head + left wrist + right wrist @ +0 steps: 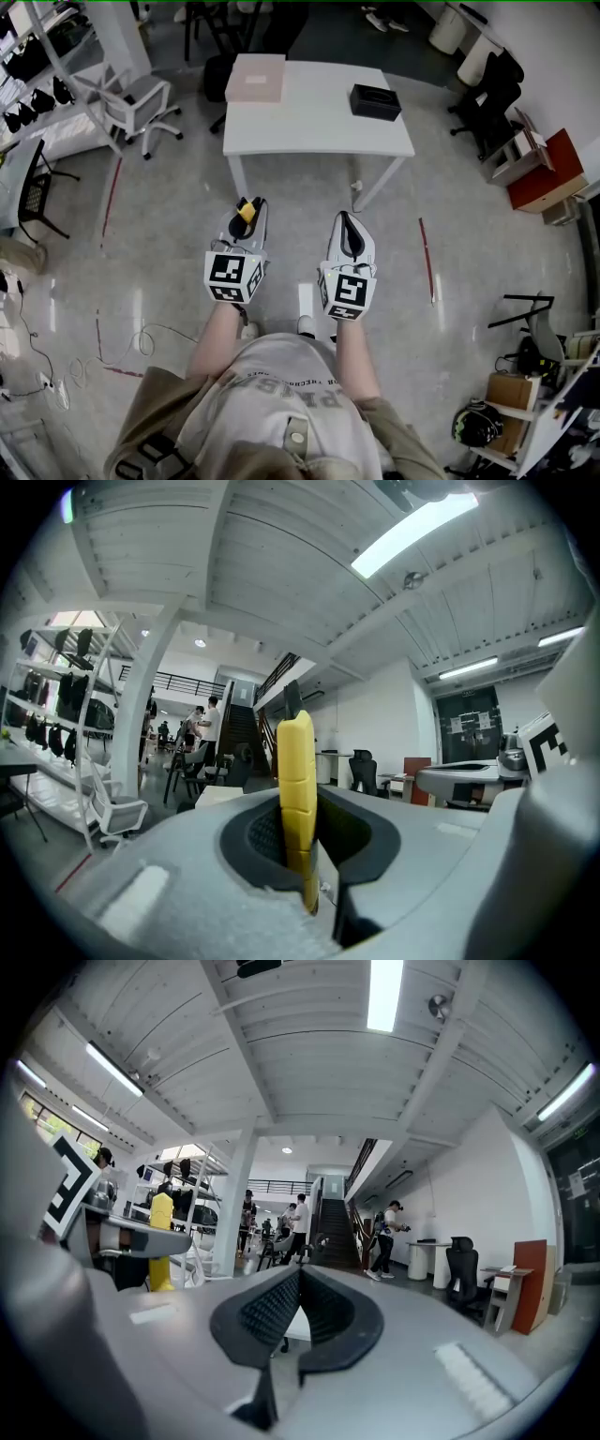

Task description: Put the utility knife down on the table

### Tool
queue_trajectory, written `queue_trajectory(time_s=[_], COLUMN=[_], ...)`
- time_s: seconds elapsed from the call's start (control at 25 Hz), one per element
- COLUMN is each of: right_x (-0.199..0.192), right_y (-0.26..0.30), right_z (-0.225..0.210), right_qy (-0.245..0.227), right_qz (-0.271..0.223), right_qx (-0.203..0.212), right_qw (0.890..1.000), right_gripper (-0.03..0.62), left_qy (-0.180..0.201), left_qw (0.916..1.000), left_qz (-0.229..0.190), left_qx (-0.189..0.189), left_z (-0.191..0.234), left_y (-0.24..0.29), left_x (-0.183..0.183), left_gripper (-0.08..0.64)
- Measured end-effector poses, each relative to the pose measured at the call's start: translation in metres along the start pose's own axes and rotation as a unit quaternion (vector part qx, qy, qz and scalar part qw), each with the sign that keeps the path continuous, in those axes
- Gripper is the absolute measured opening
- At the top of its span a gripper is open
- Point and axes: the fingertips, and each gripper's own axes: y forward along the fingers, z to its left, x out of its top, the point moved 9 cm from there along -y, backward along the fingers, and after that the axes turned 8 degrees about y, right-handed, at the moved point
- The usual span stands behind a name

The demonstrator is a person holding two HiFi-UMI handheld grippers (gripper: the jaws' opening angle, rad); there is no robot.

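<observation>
Table (319,122), one utility knife (247,214), two tools (249,202) (349,223)

Seen from the wearer's head, steeply downward: left gripper (248,206) and right gripper (347,219) mid-frame, white table (319,122) upper centre. Each gripper camera looks level, its jaws looming in the lower frame; both share the distant staircase (244,737) at centre.
</observation>
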Motion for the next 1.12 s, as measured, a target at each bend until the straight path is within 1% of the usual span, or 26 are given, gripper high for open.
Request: queue_trajectory(time_s=[0.08, 0.24, 0.28, 0.32, 0.36, 0.44, 0.64, 0.92, 1.12], right_x=[0.000, -0.002, -0.002, -0.001, 0.000, 0.001, 0.004, 0.006, 0.001], right_y=[0.003, 0.007, 0.010, 0.012, 0.014, 0.017, 0.023, 0.028, 0.033], right_z=[-0.008, -0.031, -0.035, -0.039, -0.043, -0.051, -0.075, -0.116, -0.142], right_qy=[0.023, 0.097, 0.110, 0.117, 0.118, 0.111, 0.106, 0.109, 0.113], right_qz=[-0.005, -0.027, -0.031, -0.034, -0.034, -0.033, -0.028, -0.024, -0.018], right_qx=[0.001, 0.009, 0.018, 0.025, 0.031, 0.036, 0.045, 0.064, 0.073], right_qw=[1.000, 0.995, 0.993, 0.992, 0.992, 0.993, 0.993, 0.992, 0.991], right_gripper=[0.000, 0.005, 0.084, 0.184, 0.230, 0.244, 0.244, 0.244, 0.244], left_qy=[-0.010, -0.013, -0.012, -0.011, -0.010, -0.006, 0.007, 0.007, 0.002], left_qw=[0.9999, 0.9997, 0.9996, 0.9996, 0.9995, 0.9993, 0.9987, 0.9974, 0.9971], left_qz=[0.000, -0.004, -0.005, -0.006, -0.007, -0.007, -0.002, 0.008, 0.015], left_qx=[0.007, 0.020, 0.024, 0.027, 0.030, 0.036, 0.050, 0.072, 0.074], left_z=[0.001, -0.002, -0.003, -0.004, -0.006, -0.011, -0.029, -0.059, -0.086], left_y=[0.002, 0.009, 0.012, 0.015, 0.017, 0.021, 0.033, 0.051, 0.062], left_x=[0.001, 0.006, 0.008, 0.010, 0.012, 0.014, 0.020, 0.023, 0.020], left_gripper=[0.034, 0.034, 0.034, 0.034, 0.034, 0.034, 0.034, 0.034, 0.034])
